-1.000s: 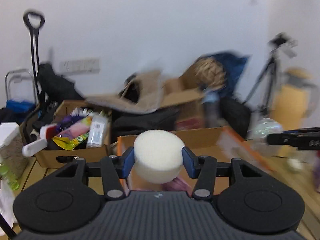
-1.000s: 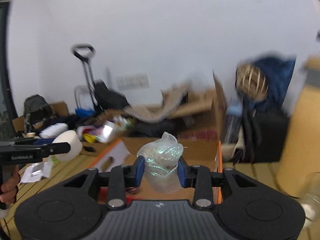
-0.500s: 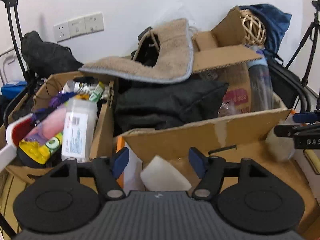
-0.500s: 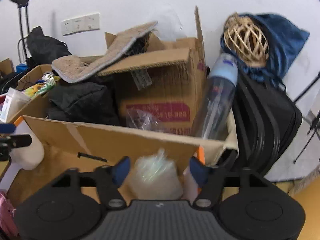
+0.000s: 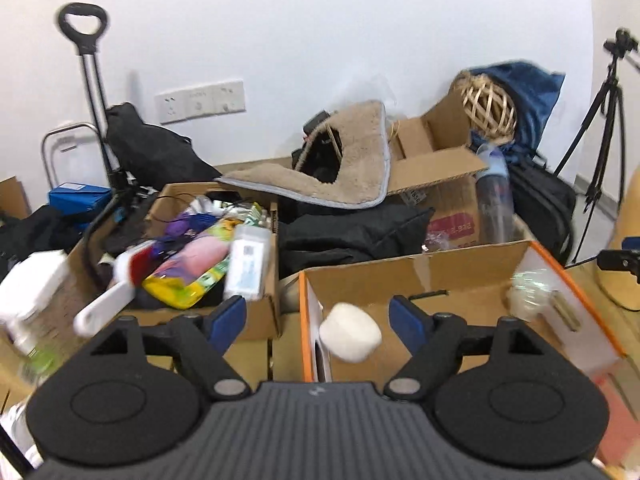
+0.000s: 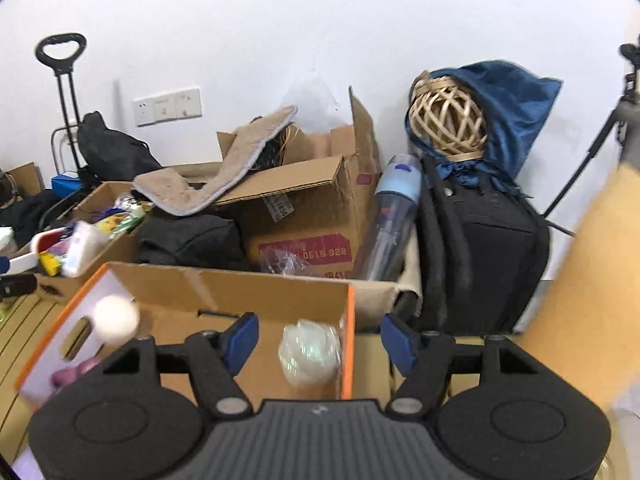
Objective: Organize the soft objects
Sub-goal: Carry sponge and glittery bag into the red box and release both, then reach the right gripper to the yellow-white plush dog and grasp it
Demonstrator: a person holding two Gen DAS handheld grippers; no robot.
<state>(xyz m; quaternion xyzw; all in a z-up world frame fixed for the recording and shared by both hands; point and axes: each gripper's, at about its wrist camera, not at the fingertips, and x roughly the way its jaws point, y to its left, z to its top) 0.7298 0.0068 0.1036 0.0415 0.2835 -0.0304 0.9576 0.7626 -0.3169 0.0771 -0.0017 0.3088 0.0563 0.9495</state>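
A cardboard box with orange edges [image 5: 440, 270] [image 6: 240, 286] lies open below both grippers. The white round sponge [image 5: 350, 338] [image 6: 116, 320] is inside it near its left wall, loose between the widely spread fingers of my left gripper [image 5: 316, 316]; those jaws are still opening and the pads do not touch it. A crumpled shiny plastic wad [image 6: 308, 354] [image 5: 528, 292] rests at the box's right end. My right gripper [image 6: 319, 340] stands open above the wad without touching it. Pink and purple items [image 6: 76, 372] lie at the box's bottom left.
Left of the orange box is a cardboard box of mixed goods [image 5: 256, 320]. Behind are a black bag [image 5: 352, 236], a beige mat [image 5: 352, 176] on a taller carton [image 6: 304, 216], a water bottle [image 6: 394, 216], a wicker ball [image 6: 448, 120] and a tripod [image 5: 600, 128].
Both grippers have opened and let go. The sponge left the left jaws and the plastic wad left the right jaws; both now sit in the orange-edged box, and both grippers have drawn back.
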